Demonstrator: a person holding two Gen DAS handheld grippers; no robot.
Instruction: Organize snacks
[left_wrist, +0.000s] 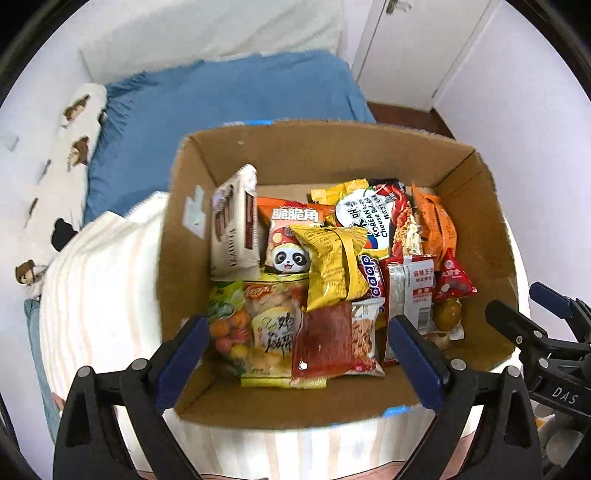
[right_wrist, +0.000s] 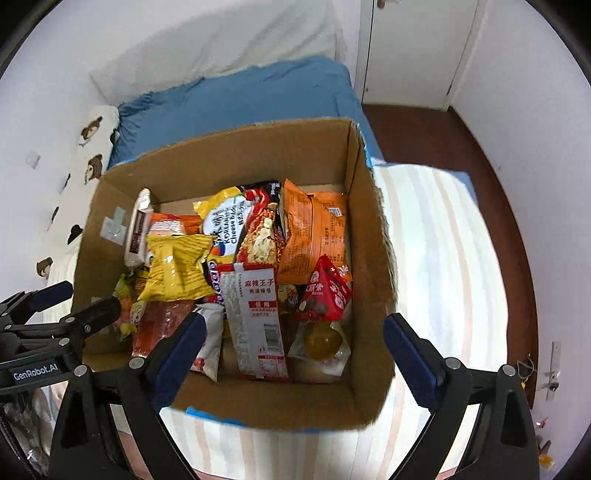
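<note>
Both tools, left tool (left_wrist: 299, 354) and right tool (right_wrist: 295, 350), gape wide, empty, above the snack box (left_wrist: 314, 155).

A cardboard box (left_wrist: 236, 402) sits on the striped bedcover (left_wrist: 99, 295).

bright, even indoor light; soft shadows, strong fisheye bending and dark corners, slight blur toward edges.

An open brown cardboard box (left_wrist: 332, 155) is seen packed with snack packets, a crumpled yellow foil bag (left_wrist: 332, 266) lying on top; the left gripper (left_wrist: 295, 350) is held agape above it.
</note>
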